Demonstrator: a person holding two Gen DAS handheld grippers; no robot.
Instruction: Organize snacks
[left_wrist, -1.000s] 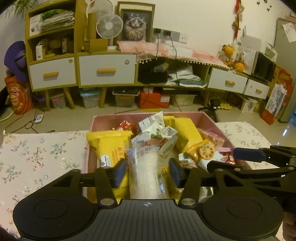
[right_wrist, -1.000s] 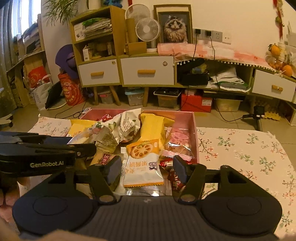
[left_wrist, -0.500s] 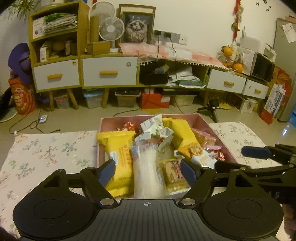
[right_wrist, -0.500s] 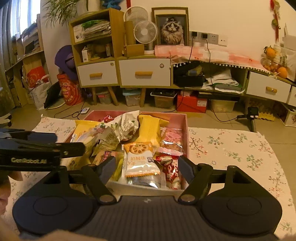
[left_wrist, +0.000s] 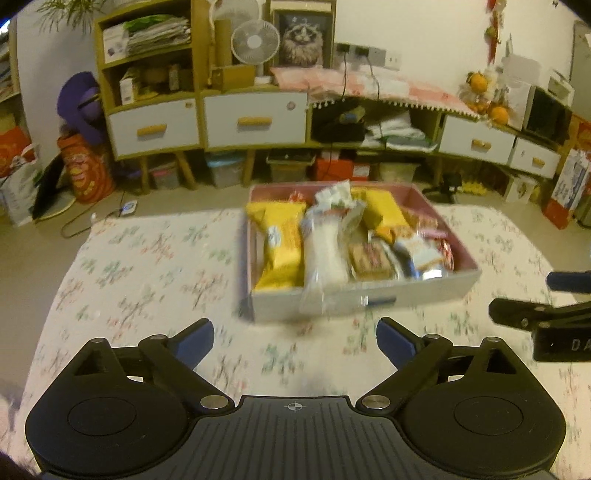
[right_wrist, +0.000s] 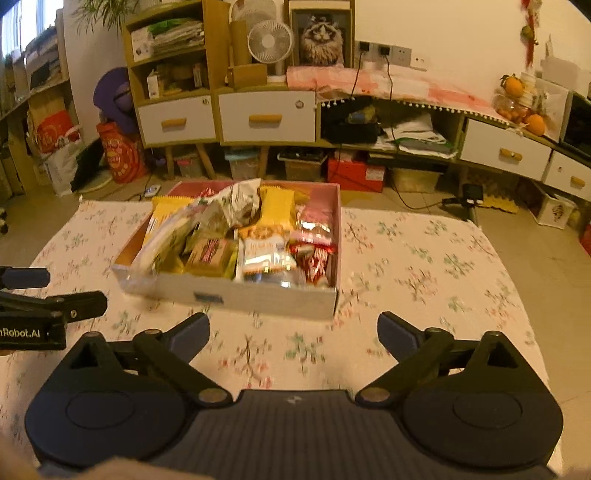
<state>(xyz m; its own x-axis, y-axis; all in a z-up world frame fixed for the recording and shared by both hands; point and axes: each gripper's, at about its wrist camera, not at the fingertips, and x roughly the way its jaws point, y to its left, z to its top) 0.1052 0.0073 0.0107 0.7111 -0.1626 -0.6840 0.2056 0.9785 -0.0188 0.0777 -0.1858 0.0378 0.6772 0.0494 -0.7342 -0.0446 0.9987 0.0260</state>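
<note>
Behind the snack box (left_wrist: 364, 295) on the floral table (left_wrist: 147, 266), cabinets (right_wrist: 266, 116) and a fan (right_wrist: 271, 40) stand; left gripper (left_wrist: 294, 341) and right gripper (right_wrist: 293, 334) fingers, just opening, are spread and empty.

A shallow rectangular cardboard box (left_wrist: 369, 295), pink inside and pale grey outside, sits on the floral-clothed bench (left_wrist: 155, 266), packed with snacks: yellow packets (left_wrist: 280, 243), a clear packet of white pieces (left_wrist: 325, 251) overhanging the near wall, red wrappers (right_wrist: 314, 258) at the right.
</note>
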